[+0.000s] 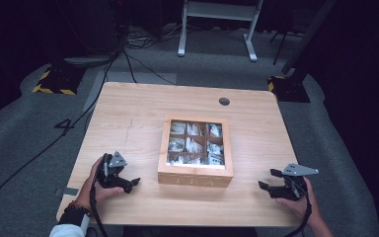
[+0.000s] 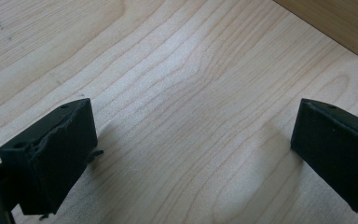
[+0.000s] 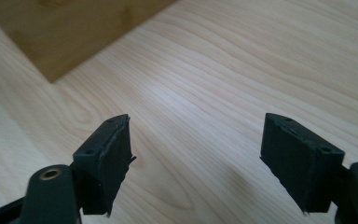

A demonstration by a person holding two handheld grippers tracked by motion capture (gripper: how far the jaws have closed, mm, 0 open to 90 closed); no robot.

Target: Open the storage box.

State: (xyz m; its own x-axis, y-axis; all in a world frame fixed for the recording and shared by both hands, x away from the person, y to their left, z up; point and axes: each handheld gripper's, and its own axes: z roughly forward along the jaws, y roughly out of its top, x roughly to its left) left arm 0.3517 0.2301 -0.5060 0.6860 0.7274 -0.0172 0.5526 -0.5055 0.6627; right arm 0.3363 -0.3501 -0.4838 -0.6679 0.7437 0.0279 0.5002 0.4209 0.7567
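Tea box point(image 1: 195, 174) looks stiff, fairly heavy, its glass lid fragile; we would grip its wooden side walls with both claws, left point(image 1: 127, 184) and right point(image 1: 270, 179), now gaping empty above the table point(image 1: 128, 113).

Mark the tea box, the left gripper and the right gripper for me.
tea box point(image 1: 195, 177), high view, on its wooden front wall.
left gripper point(image 1: 132, 184), high view, between its open jaw tips.
right gripper point(image 1: 269, 179), high view, between its open jaw tips.
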